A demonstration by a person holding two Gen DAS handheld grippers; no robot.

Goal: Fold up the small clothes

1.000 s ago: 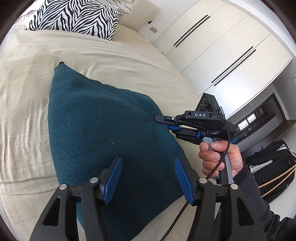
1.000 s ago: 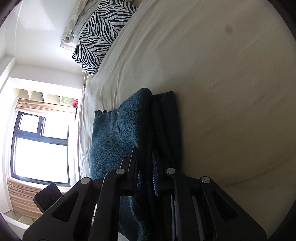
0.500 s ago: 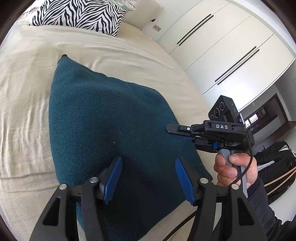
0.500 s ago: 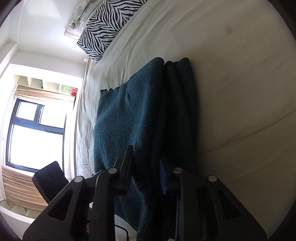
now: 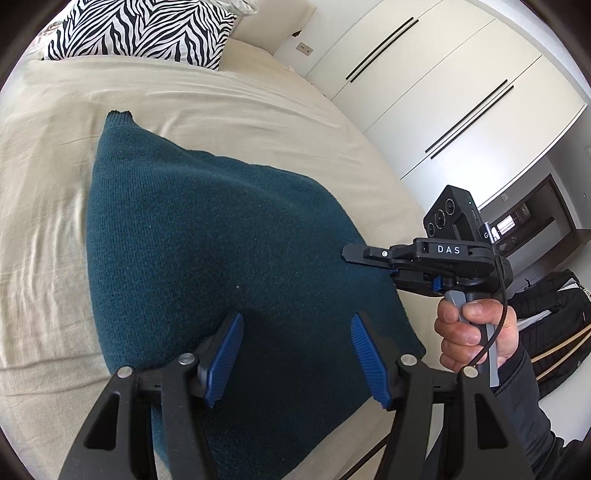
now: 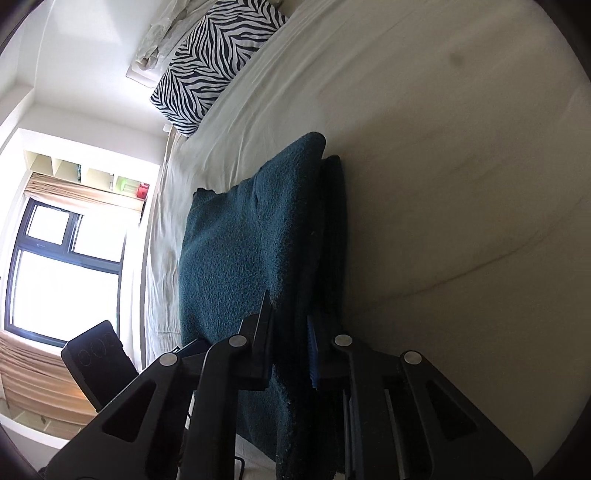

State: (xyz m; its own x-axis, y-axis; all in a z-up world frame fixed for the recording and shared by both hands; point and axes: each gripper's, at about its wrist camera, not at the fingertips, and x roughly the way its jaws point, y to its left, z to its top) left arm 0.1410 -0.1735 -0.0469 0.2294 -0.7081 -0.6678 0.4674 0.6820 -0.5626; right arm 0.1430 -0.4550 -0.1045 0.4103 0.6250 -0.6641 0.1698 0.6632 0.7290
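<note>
A dark teal knitted garment (image 5: 207, 243) lies folded in layers on a cream bed sheet (image 5: 44, 206). My left gripper (image 5: 295, 350) is open and empty, hovering just above the garment's near part. My right gripper (image 5: 369, 260) is at the garment's right edge, its jaws nearly closed on the stacked layers. In the right wrist view the garment (image 6: 236, 251) runs between the right gripper's fingers (image 6: 290, 332), which pinch its edge.
A zebra-print pillow (image 5: 144, 29) lies at the head of the bed and also shows in the right wrist view (image 6: 214, 62). White wardrobe doors (image 5: 443, 85) stand right of the bed. A dark bag (image 5: 554, 317) lies on the floor. A window (image 6: 62, 273) is on the far side.
The right gripper, still holding the garment's edge, has moved right and towards me. The garment now lies flatter and more spread out. My left gripper stayed open above it.
</note>
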